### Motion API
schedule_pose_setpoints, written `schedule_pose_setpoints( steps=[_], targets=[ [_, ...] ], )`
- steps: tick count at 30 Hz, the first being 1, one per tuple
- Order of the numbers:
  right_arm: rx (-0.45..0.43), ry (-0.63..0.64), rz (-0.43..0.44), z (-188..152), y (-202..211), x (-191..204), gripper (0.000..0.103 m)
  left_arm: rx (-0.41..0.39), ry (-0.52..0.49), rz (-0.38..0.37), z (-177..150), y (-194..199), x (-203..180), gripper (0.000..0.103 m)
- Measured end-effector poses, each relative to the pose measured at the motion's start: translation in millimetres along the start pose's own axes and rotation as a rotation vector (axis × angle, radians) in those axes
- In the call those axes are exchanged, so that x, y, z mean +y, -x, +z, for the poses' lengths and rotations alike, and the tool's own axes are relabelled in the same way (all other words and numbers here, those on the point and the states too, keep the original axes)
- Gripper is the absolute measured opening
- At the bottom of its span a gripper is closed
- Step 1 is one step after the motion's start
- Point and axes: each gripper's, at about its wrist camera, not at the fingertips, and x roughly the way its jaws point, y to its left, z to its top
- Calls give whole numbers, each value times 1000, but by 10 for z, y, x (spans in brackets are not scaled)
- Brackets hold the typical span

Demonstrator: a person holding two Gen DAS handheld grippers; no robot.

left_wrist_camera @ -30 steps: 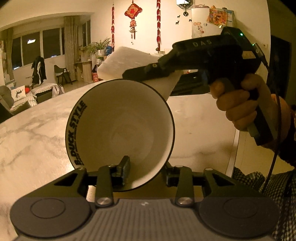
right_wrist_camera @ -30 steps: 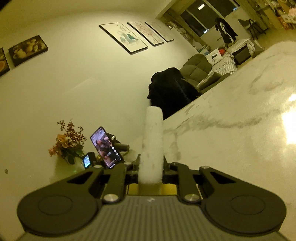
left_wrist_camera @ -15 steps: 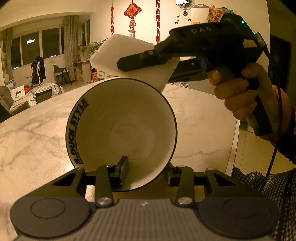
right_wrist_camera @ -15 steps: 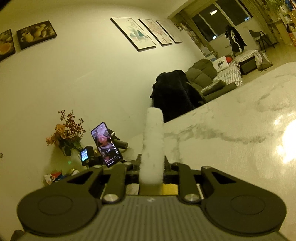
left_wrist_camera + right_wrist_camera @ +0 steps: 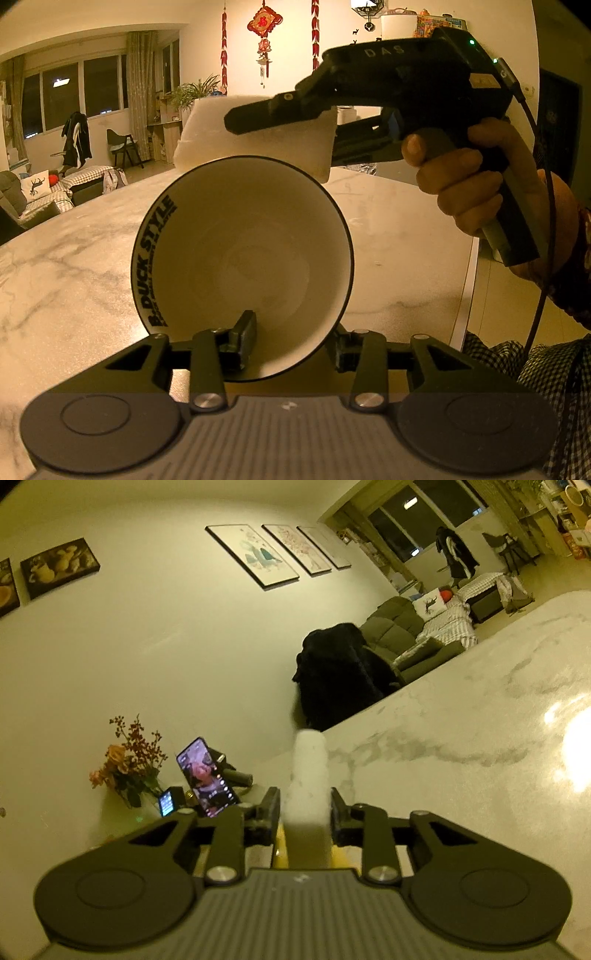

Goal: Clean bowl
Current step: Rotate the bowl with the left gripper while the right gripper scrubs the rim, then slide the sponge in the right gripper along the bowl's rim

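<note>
- While your left gripper [image 5: 291,341] clamps the bowl [image 5: 242,267] by its near rim, one finger sits inside the wall and the other outside, so the jaws are closed on the rim.
- You hold the bowl tipped on edge above the table [image 5: 74,258], its white inside facing the left camera; black lettering runs up the inner left wall and a dark line edges the rim.
- Your right gripper [image 5: 304,808] has the sponge [image 5: 308,775] standing edge-on between its fingers; the jaws are opening, and a thin gap shows on each side of the sponge, so they no longer squeeze it.
- Seen from the left wrist, that sponge is a pale slab just above and behind the bowl's top rim; whether it touches the rim I cannot tell.
- Your right hand [image 5: 476,184] grips the tool's handle at the right, with a cable [image 5: 543,266] hanging beside the checked sleeve [image 5: 535,365].
- Past the right gripper, a lit phone [image 5: 207,777] leans on a stand at the table's far edge, with flowers [image 5: 127,764] beside it.
- Beyond that hang framed pictures [image 5: 255,555] on the wall, and a dark coat [image 5: 340,672] lies over a chair by the sofa [image 5: 402,635].
- Behind the bowl, red ornaments [image 5: 264,27] hang on the far wall.
</note>
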Motion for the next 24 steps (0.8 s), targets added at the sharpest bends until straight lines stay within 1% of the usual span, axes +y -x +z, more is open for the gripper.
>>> schedule_pose_setpoints(
  steps=[2, 3, 4, 7, 12, 24],
  targets=[
    [-9, -6, 2, 16, 8, -11, 29, 0, 0, 0, -12, 15, -29, 41],
    [-16, -6, -2, 18, 11, -8, 21, 0, 1, -1, 9, 49, -18, 41],
    [-27, -5, -9, 17, 15, -3, 19, 0, 1, -1, 16, 54, -13, 41],
    [-42, -17, -4, 14, 45, 5, 18, 0, 2, -2, 26, 57, -11, 41],
    [-40, -49, 9, -9, 95, -3, 18, 0, 2, -2, 15, 33, -24, 41],
    [-8, -90, -80, -132, 8, -209, 18, -1, 5, -3, 57, 93, -77, 41]
  ],
)
